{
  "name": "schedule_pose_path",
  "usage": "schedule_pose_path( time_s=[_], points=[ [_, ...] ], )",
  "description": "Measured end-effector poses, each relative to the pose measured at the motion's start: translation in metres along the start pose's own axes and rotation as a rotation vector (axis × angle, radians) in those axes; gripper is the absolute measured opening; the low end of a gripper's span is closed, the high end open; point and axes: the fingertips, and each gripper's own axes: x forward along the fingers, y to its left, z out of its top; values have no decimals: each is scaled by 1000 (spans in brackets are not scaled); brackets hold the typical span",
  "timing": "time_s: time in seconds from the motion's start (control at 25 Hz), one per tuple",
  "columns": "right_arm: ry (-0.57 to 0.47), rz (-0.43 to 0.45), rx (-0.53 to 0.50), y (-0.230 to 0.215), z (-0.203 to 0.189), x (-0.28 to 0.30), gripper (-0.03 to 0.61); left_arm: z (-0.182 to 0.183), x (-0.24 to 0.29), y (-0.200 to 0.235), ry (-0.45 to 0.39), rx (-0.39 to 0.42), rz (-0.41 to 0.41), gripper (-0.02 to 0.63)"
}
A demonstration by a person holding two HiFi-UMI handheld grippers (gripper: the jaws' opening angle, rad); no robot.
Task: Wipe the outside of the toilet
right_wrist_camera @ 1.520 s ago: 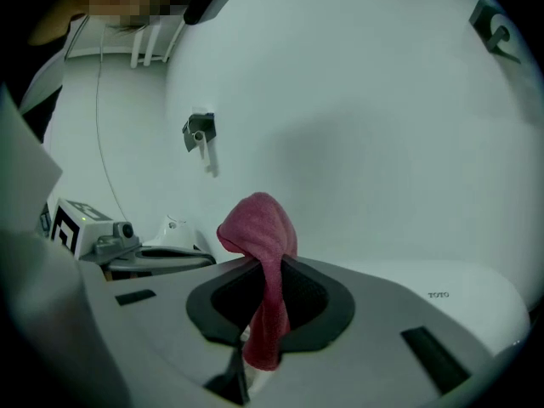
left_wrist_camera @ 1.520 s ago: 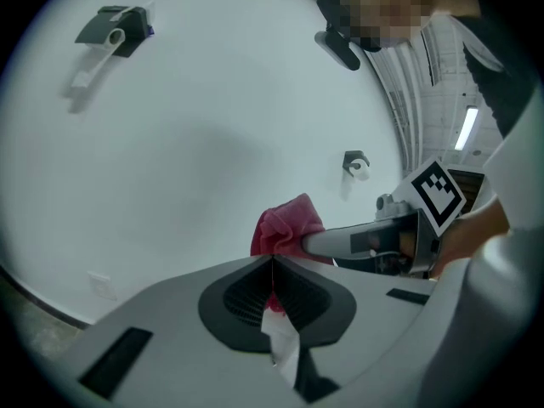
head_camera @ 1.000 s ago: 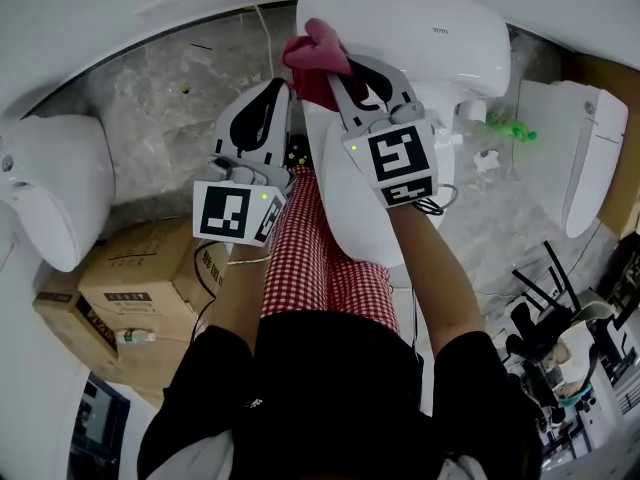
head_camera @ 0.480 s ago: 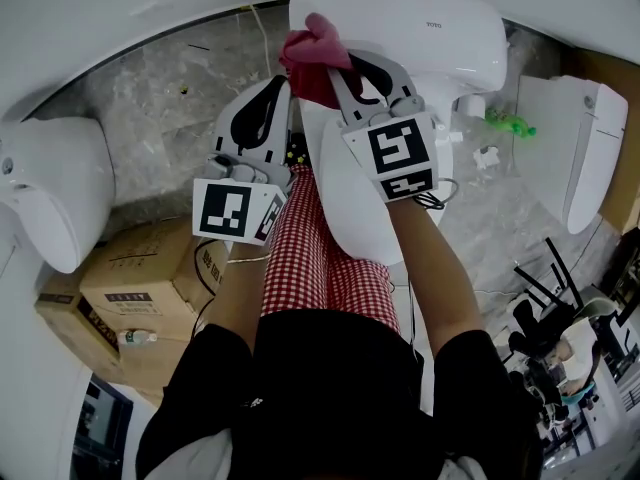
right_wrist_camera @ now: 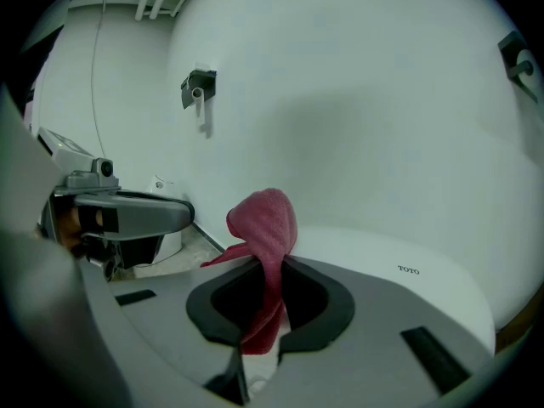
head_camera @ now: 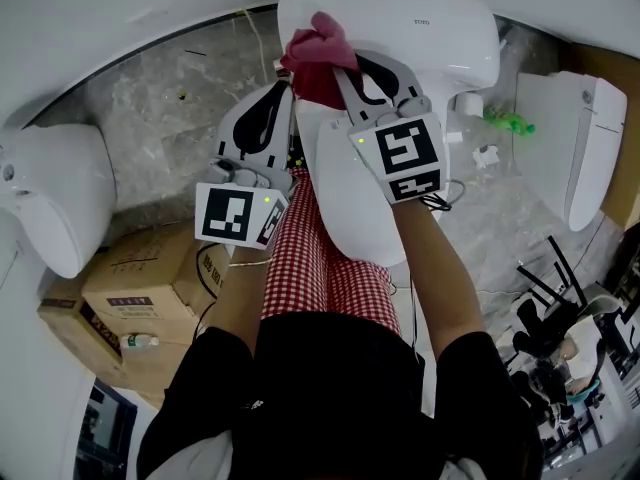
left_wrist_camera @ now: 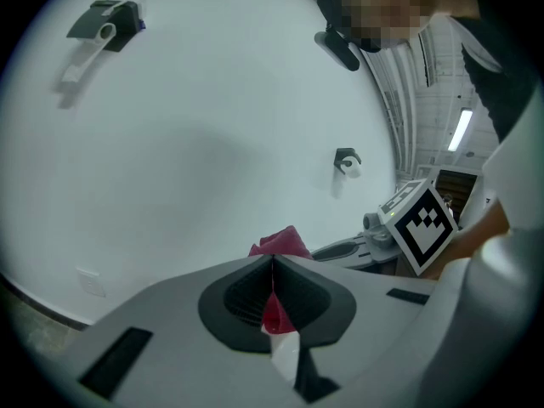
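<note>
While the red cloth is held: the right gripper pinches it at a twisted waist, with a bunch standing past the jaw tips and a tail hanging back between them.
Cloth position: at the left rear of the toilet, where the tank meets the closed lid; I cannot tell whether it presses on the porcelain.
Idle tool: the left gripper has its jaws pressed together on nothing I can make out, just beside the right one and the cloth.
Risk, grip: only a narrow twist is clamped, so a dragging stroke could likely pull the cloth free.
Risk, contact: with the bunch riding above the tips, the hard jaws might rub the white surface instead of the fabric.
Risk, crowding: the two tools sit close, so a sideways wipe could knock them together.
Change from a second ago: little; the cloth stays pinched, the right gripper has crept slightly further over the tank's left end, and the left gripper keeps its place.
</note>
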Motion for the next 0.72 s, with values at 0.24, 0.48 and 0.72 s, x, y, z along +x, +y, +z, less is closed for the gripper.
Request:
schedule_pose_path(
  time_s=[0.24,0.48,0.72],
  points=[
    [-4,-18,13,-14,0,-7,60,-3,4,-9,9,5,-10,11],
    [-13,-56,34,-33,0,-17,60,-2,7,-16,8,3,-23,11],
    [-20,-91,67,-56,-4,-29,60,-3,9,-24,14,22,-31,11]
  ],
)
